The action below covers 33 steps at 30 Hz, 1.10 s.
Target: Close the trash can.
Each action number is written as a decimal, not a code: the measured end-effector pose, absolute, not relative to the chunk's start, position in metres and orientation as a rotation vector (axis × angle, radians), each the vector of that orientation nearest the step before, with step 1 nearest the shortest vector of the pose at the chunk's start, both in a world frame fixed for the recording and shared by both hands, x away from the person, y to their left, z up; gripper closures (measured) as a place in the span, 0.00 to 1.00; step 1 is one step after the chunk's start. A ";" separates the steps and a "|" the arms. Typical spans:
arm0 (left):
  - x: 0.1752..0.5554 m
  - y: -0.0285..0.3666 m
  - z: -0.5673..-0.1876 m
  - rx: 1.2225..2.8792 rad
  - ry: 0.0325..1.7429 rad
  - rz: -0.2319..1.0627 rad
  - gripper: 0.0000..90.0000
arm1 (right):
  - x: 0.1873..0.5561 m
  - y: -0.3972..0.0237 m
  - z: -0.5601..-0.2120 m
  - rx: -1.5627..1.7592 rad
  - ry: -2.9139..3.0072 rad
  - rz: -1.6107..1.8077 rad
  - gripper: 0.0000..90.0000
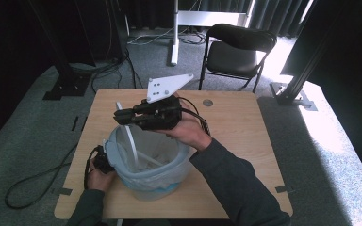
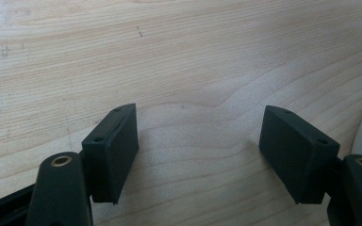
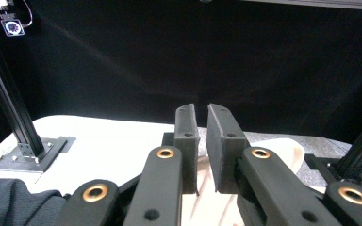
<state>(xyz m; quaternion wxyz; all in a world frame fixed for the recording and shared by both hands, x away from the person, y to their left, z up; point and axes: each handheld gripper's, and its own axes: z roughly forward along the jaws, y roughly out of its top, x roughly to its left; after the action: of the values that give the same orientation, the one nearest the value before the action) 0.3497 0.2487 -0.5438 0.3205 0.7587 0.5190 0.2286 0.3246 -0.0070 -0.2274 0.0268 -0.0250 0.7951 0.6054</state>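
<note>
Right gripper (image 1: pixel 122 116) sits at centre of the high view, above the far rim of the bin (image 1: pixel 147 184), jaws pointing to frame left and nearly together, a thin gap between them with nothing seen in it. A white handle strip (image 1: pixel 131 141) arcs up just below its tips; contact cannot be judged. Left gripper (image 2: pixel 198 150), at the bin's left side low in the high view, has jaws wide apart over bare table (image 2: pixel 179 56).
</note>
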 end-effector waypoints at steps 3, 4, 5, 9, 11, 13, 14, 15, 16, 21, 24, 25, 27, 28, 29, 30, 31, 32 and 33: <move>0.350 0.249 -0.544 1.994 1.364 0.601 0.32 | 0.327 -0.014 -0.228 -0.063 2.451 1.870 0.93; 0.350 0.249 -0.544 1.993 1.364 0.601 0.32 | 0.328 -0.016 -0.229 -0.060 2.448 1.873 0.93; 0.350 0.249 -0.544 1.994 1.364 0.601 0.32 | 0.330 -0.019 -0.230 -0.052 2.445 1.879 0.94; 0.350 0.249 -0.544 1.994 1.364 0.601 0.32 | 0.334 -0.029 -0.233 -0.021 2.443 1.886 0.94; 0.350 0.249 -0.544 1.994 1.364 0.601 0.32 | 0.337 -0.035 -0.236 0.000 2.440 1.887 0.94; 0.350 0.249 -0.544 1.993 1.364 0.601 0.32 | 0.337 -0.035 -0.236 0.000 2.440 1.887 0.94; 0.350 0.249 -0.544 1.994 1.364 0.601 0.32 | 0.342 -0.044 -0.243 0.045 2.445 1.879 0.94; 0.350 0.249 -0.544 1.993 1.364 0.601 0.32 | 0.344 -0.047 -0.245 0.059 2.447 1.875 0.94; 0.350 0.249 -0.544 1.993 1.364 0.601 0.32 | 0.346 -0.050 -0.248 0.068 2.448 1.873 0.94; 0.350 0.249 -0.544 1.993 1.364 0.601 0.32 | 0.351 -0.058 -0.256 0.112 2.459 1.867 0.95; 0.350 0.249 -0.544 1.993 1.364 0.601 0.32 | 0.352 -0.061 -0.259 0.119 2.461 1.866 0.95; 0.350 0.249 -0.544 1.993 1.364 0.601 0.32 | 0.352 -0.062 -0.259 0.119 2.461 1.862 0.95; 0.350 0.249 -0.544 1.993 1.364 0.601 0.32 | 0.353 -0.063 -0.260 0.124 2.463 1.859 0.95; 0.350 0.249 -0.544 1.993 1.364 0.601 0.32 | 0.353 -0.064 -0.261 0.125 2.463 1.860 0.95; 0.350 0.249 -0.544 1.993 1.364 0.601 0.32 | 0.354 -0.064 -0.262 0.130 2.464 1.861 0.95; 0.350 0.249 -0.544 1.993 1.364 0.601 0.32 | 0.354 -0.065 -0.262 0.133 2.465 1.861 0.95; 0.350 0.249 -0.544 1.994 1.364 0.601 0.32 | 0.354 -0.065 -0.263 0.138 2.466 1.861 0.95; 0.350 0.249 -0.544 1.994 1.364 0.601 0.32 | 0.354 -0.066 -0.263 0.135 2.466 1.860 0.95; 0.350 0.249 -0.544 1.994 1.364 0.601 0.32 | 0.354 -0.066 -0.264 0.136 2.466 1.856 0.95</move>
<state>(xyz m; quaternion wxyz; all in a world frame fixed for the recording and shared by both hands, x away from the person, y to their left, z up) 0.3497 0.2487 -0.5438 0.3205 0.7587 0.5191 0.2286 0.3544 -0.0664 -0.2637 0.0259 0.0441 0.7980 0.6005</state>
